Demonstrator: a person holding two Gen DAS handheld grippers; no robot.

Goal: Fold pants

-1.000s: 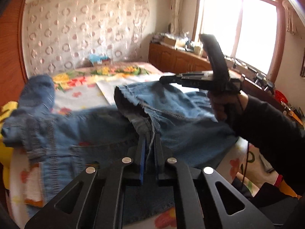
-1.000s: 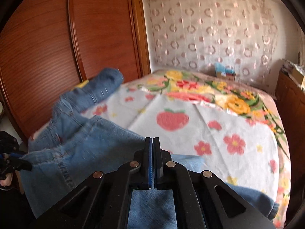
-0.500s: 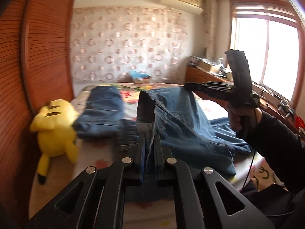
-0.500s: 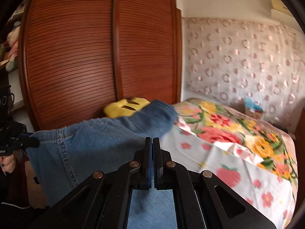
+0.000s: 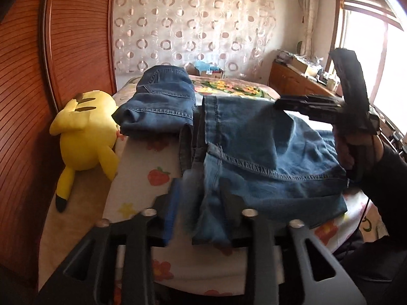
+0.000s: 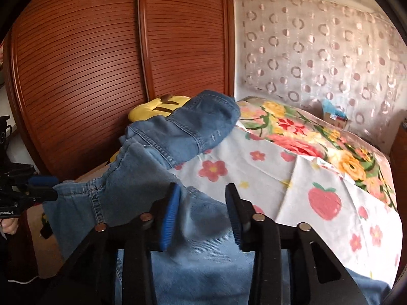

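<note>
Jeans (image 5: 254, 152) lie across the near end of the bed (image 6: 279, 167), draped over its near edge. In the left wrist view a folded denim block sits far-left next to a yellow plush (image 5: 84, 137); a lighter layer w/ heavy seam stitching spreads right toward the window side. Can't tell if that far block is part of the same pair or a 2nd one.

Left gripper (image 5: 201, 208): jaws opening, denim edge between them, pads no longer pressing on it. The cloth looks blurred, prob. slipping out. Right gripper (image 6: 203, 213): jaws opening too, pale denim bunched in the gap, blue pads standing clear of it on both sides. So both claws are about half wide, letting go, nothing clamped.

Handling, my read: denim is soft and floppy but fairly heavy for cloth; it sags off the bed edge and holds soft creases, not sharp ones. Not fragile, not slippery, and the ribbed pads should bite well. Thick spots (waistband, seams, hems) are bulky, so jaws need room for 2+ layers.

Where to grab: at hemmed or seamed edges and corners, e.g. the stitched edge in the middle of the left view, one claw per corner, well apart, so the layer lifts flat. A mid-panel pinch would prob. just bunch it. Watch the overhang: its weight could drag the fold off the near edge.
</note>
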